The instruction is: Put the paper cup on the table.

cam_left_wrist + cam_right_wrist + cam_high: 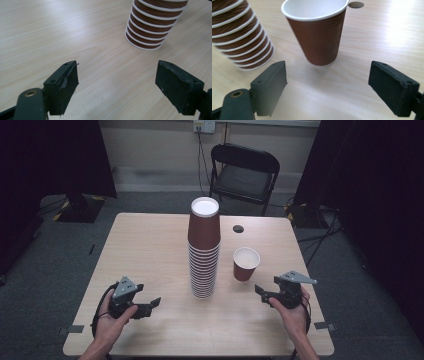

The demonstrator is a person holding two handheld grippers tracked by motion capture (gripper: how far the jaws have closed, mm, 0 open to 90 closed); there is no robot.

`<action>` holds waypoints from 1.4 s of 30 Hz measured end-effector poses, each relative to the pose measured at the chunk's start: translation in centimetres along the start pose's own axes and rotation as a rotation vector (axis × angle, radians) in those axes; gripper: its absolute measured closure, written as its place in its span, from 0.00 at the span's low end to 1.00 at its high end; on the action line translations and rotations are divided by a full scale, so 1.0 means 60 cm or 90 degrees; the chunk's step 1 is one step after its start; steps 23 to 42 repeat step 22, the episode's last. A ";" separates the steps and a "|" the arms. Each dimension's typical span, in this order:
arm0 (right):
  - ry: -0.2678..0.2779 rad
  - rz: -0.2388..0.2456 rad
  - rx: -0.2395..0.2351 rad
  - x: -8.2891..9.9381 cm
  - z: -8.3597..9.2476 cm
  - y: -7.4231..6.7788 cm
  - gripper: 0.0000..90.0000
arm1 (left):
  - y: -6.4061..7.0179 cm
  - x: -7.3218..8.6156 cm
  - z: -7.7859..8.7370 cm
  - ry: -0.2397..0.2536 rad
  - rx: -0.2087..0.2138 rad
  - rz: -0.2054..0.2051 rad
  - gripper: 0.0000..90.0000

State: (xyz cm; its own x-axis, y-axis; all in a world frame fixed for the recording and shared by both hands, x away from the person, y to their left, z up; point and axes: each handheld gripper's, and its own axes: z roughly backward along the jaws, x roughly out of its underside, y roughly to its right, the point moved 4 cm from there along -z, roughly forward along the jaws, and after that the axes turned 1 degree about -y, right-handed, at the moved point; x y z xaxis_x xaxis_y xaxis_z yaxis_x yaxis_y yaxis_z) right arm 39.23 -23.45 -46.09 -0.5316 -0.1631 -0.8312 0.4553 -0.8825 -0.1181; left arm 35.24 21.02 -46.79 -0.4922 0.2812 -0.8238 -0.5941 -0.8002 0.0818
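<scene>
A tall stack of brown paper cups (204,250) stands mouth-down at the table's middle; its lowest rims appear in the left gripper view (150,30) and in the right gripper view (239,40). One single brown cup (246,263) stands upright to the right of the stack, white inside (317,32). My right gripper (264,292) is open, just in front of that cup and apart from it, with nothing between its jaws (328,85). My left gripper (152,304) is open near the table's front left, some way short of the stack (116,85).
The wooden table (150,245) has a round cable hole (238,228) behind the single cup. A black folding chair (243,175) stands beyond the far edge. Dark curtains hang at both sides. Bare tabletop lies left of the stack.
</scene>
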 end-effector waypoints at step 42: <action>0.026 -0.050 0.015 0.078 0.114 0.001 0.16 | -0.007 0.036 0.030 0.028 -0.037 0.043 0.21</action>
